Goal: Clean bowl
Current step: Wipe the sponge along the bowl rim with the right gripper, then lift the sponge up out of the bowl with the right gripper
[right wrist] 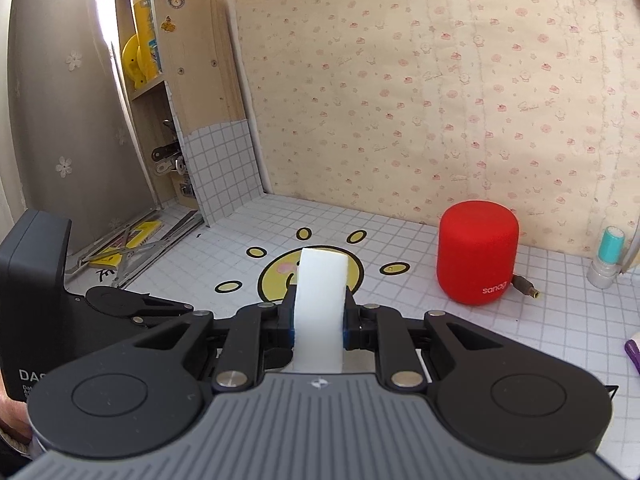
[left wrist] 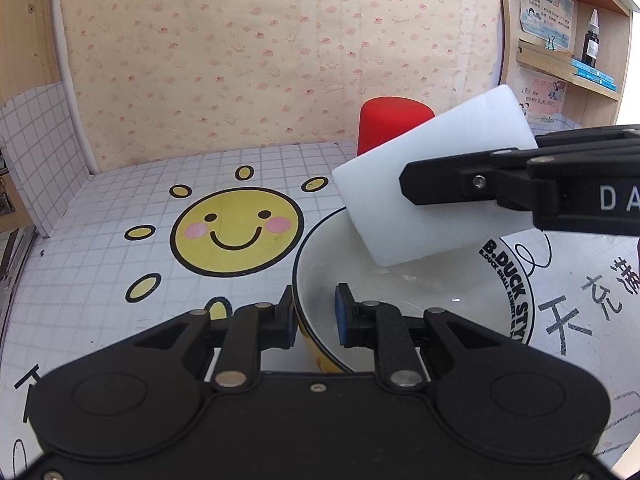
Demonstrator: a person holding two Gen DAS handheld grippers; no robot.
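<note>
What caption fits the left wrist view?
Left tongs clamp the bowl rim; right tongs hold a white sponge over it.

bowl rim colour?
Thin black line around the rim of the bowl; the inside is white, the outer wall yellow. Clearest in the left wrist view.

The left wrist view is taken from just behind the left black two-finger gripper [left wrist: 315,316], low and close over the white tabletop with thin grid lines [left wrist: 100,264]. It is pointed forward and down, toward the cream wallpaper with small pink prints [left wrist: 240,40].

The right wrist view is taken from behind the right black two-finger gripper [right wrist: 319,318], a bit higher and less tipped down. The same wall is faced.

Both views share the big yellow smiling sun picture [left wrist: 236,232] on the tabletop, the round red cloth-covered speaker [left wrist: 390,118] by the wall, and the white foam sponge block [left wrist: 424,184]. Each gripper is also seen from the side in the other view.
</note>
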